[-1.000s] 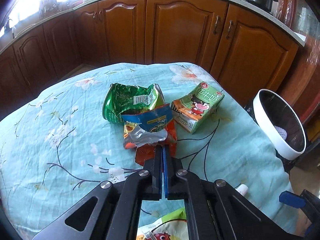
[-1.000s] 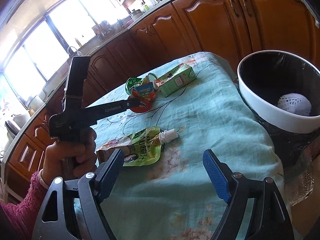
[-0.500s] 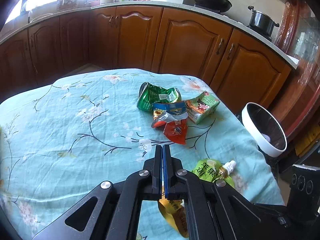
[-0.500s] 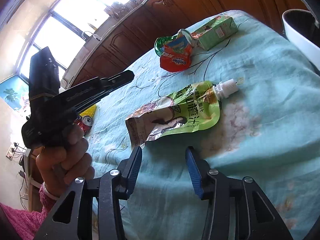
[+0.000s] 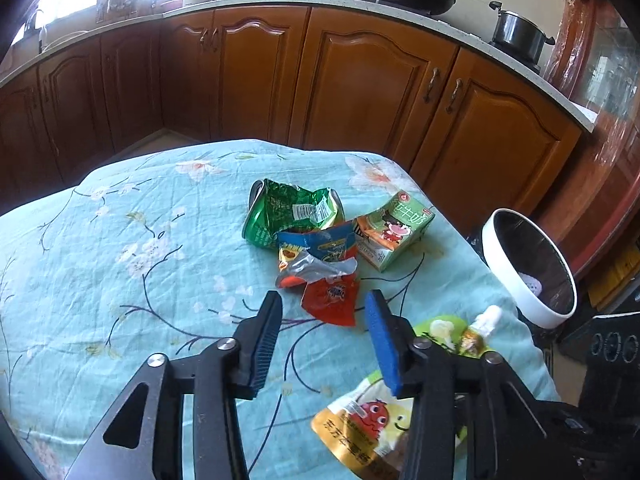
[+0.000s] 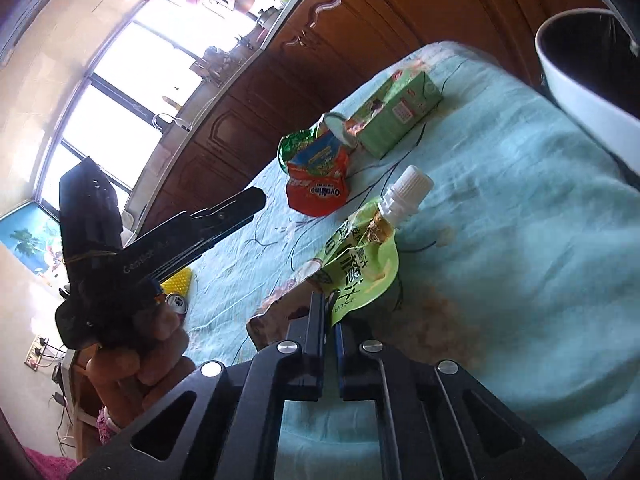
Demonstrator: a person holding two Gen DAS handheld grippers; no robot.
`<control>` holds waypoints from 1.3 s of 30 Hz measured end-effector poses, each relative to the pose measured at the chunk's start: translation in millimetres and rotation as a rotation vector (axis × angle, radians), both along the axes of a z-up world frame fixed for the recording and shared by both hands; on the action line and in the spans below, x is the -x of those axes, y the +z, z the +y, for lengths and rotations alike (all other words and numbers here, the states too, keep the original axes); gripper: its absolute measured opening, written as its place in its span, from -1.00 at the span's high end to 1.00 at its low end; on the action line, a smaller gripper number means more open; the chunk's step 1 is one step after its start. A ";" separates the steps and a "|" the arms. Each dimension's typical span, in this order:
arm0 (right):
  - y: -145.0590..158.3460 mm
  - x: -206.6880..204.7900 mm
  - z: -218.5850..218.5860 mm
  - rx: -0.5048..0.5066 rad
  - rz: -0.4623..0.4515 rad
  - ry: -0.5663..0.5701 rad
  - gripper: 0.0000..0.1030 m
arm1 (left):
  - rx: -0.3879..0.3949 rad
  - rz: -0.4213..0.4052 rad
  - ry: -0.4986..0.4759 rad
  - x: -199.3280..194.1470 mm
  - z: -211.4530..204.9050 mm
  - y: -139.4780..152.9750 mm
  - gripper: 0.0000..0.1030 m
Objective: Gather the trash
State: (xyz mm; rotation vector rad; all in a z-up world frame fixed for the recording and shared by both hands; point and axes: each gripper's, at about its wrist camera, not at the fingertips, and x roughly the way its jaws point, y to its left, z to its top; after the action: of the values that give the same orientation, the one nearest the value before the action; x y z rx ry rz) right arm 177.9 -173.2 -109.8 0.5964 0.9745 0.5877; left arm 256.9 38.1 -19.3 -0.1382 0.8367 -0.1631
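Right gripper [image 6: 329, 308]: jaws have just been closing and are now clamped on the lower edge of the green spouted pouch [image 6: 356, 264]; pouch tilted, its white cap [image 6: 408, 188] pointing toward the bin.
Left gripper [image 5: 322, 316]: jaws have just been opening and stand apart, nothing between the pads; they hang above the cloth just short of the red wrapper [image 5: 332, 304].
Left hand [image 6: 136, 352]: wrapped round the left gripper's handle, off the near-left side of the surface.
Trash pile: crushed green can [image 5: 288, 212], red wrapper and green milk carton [image 5: 394, 230] touching one another near the far edge.
Surface [image 5: 120, 272]: light-blue floral cloth; bare open stretch left of the pile.
Bin [image 5: 528, 268]: white rim, dark inside, just beyond the right edge of the surface.
Cabinets [image 5: 360, 80]: wooden doors beyond the far edge, floor gap between.
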 end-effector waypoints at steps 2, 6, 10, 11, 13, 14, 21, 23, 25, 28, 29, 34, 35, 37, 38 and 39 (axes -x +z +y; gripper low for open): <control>8.0 1.6 -11.4 0.000 -0.019 -0.024 0.98 | -0.011 0.005 -0.005 -10.9 -6.3 -3.1 0.10; 22.3 1.2 -36.5 0.003 -0.050 -0.076 0.99 | -0.064 0.009 -0.004 -31.1 -19.0 -12.0 0.09; 32.3 1.2 -57.1 0.012 -0.077 -0.123 0.99 | -0.102 0.035 -0.012 -48.5 -30.8 -26.4 0.83; 35.4 1.6 -62.1 0.016 -0.086 -0.133 0.99 | -0.105 0.034 -0.015 -50.2 -33.1 -27.9 0.84; 41.7 1.9 -67.1 0.027 -0.103 -0.151 0.99 | -0.126 0.020 -0.015 -50.0 -37.6 -27.6 0.88; 45.2 2.6 -70.7 0.034 -0.115 -0.160 0.99 | -0.126 0.016 -0.016 -48.6 -39.0 -27.4 0.89; 57.4 5.8 -86.8 0.074 -0.173 -0.208 0.99 | -0.025 0.008 -0.040 -23.1 -42.2 -14.2 0.95; 59.4 6.9 -93.6 0.085 -0.181 -0.222 0.99 | -0.004 -0.001 -0.055 -13.3 -45.8 -6.8 0.95; 60.6 9.5 -100.9 0.097 -0.188 -0.236 0.99 | 0.023 -0.006 -0.074 -6.1 -50.5 -0.9 0.95; 61.9 13.5 -113.1 0.117 -0.197 -0.262 0.99 | 0.046 -0.016 -0.113 -0.1 -63.3 7.2 0.95; 63.9 13.4 -116.8 0.122 -0.200 -0.270 0.99 | 0.047 -0.021 -0.126 0.8 -69.3 9.6 0.95; 71.5 16.3 -138.8 0.182 -0.231 -0.323 0.99 | 0.057 -0.039 -0.186 2.6 -95.7 18.3 0.96; 73.0 17.0 -143.0 0.198 -0.239 -0.335 0.99 | 0.059 -0.038 -0.200 1.8 -101.9 19.0 0.96; 75.7 18.7 -152.2 0.232 -0.254 -0.357 0.99 | 0.057 -0.037 -0.219 0.1 -113.6 19.7 0.96; 77.4 17.9 -156.0 0.250 -0.260 -0.369 0.99 | 0.055 -0.037 -0.228 -2.8 -120.0 19.8 0.96; 78.9 17.9 -159.6 0.270 -0.267 -0.380 0.99 | 0.054 -0.037 -0.238 -4.8 -126.3 19.9 0.96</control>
State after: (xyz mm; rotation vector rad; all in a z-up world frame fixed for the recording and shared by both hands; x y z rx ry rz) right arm 160.0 -332.8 -30.9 0.4329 0.6510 0.1848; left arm 261.6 -88.2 0.5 -0.0855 0.8103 -0.4109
